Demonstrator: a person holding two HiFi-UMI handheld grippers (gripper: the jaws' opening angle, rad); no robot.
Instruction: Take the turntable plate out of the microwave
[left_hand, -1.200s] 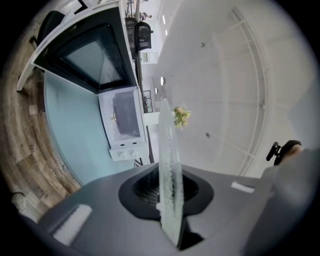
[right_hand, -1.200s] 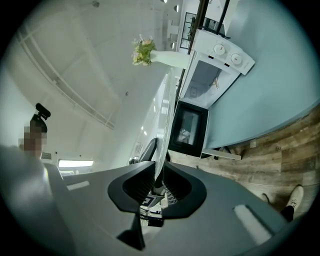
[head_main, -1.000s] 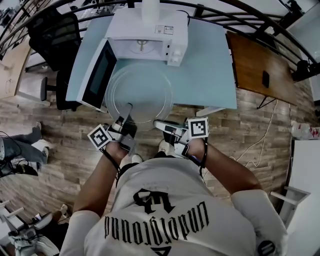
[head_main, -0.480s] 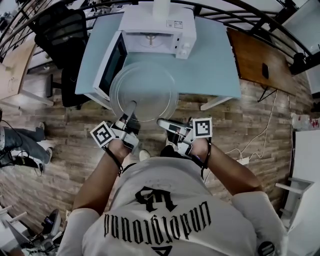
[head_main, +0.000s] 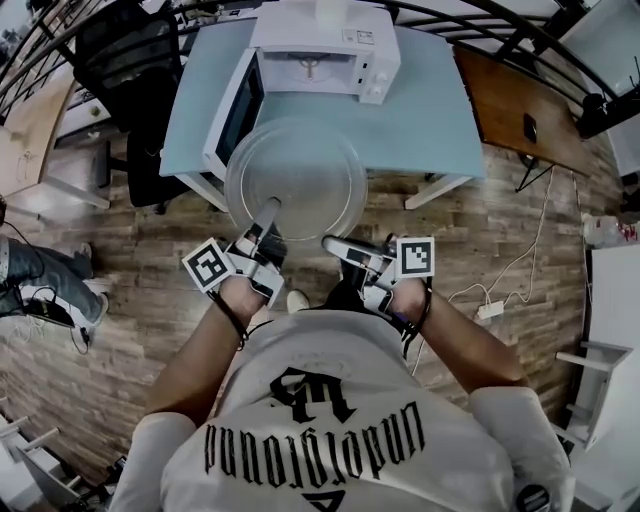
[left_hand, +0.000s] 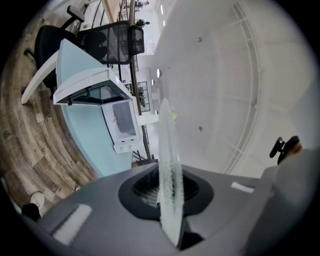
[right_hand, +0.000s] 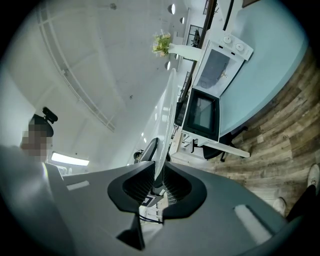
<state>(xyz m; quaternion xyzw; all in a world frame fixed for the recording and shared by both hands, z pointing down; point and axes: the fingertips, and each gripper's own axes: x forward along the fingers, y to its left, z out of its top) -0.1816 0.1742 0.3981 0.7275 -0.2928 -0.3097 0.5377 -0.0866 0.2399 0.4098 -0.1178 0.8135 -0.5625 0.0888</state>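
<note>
While the turntable plate (head_main: 295, 175) hangs level outside the open microwave (head_main: 320, 50), over the surface's (head_main: 425, 120) front edge, the head view suggests removal is nearly done. Left gripper view: the left gripper (left_hand: 167, 187) clamps the rim. Right gripper view: the right gripper (right_hand: 158, 186) pinches it too. Next comes a level set-down.

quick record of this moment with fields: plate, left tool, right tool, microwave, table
plate: clear turntable plate, out of the microwave, held roughly level above the table's near edge and the wood floor
left tool: left tool shut on the plate's near rim
right tool: right tool shut on the same near rim, beside the left
microwave: white microwave, door swung open, no plate inside
table: pale blue table, microwave standing toward its back
</note>
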